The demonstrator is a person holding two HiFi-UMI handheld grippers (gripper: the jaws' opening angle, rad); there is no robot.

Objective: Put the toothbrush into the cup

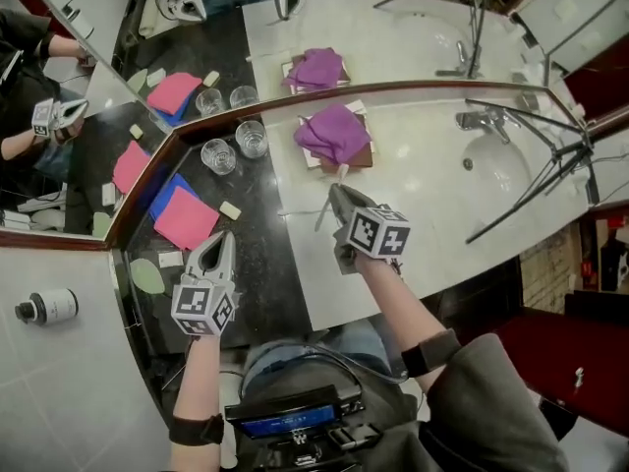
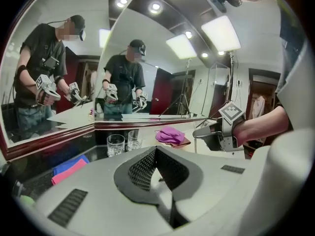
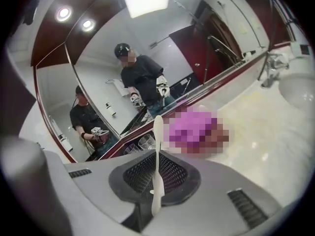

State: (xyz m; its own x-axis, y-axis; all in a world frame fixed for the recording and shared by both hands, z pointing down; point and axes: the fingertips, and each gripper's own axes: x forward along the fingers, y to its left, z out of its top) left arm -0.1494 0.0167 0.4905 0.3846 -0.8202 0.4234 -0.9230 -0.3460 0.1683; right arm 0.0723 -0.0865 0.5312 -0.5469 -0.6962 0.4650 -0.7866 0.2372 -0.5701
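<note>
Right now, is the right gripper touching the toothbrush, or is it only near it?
Touching. The right gripper has its jaws closed on the handle of the white toothbrush. The right gripper view shows this plainly, with no gap.
</note>
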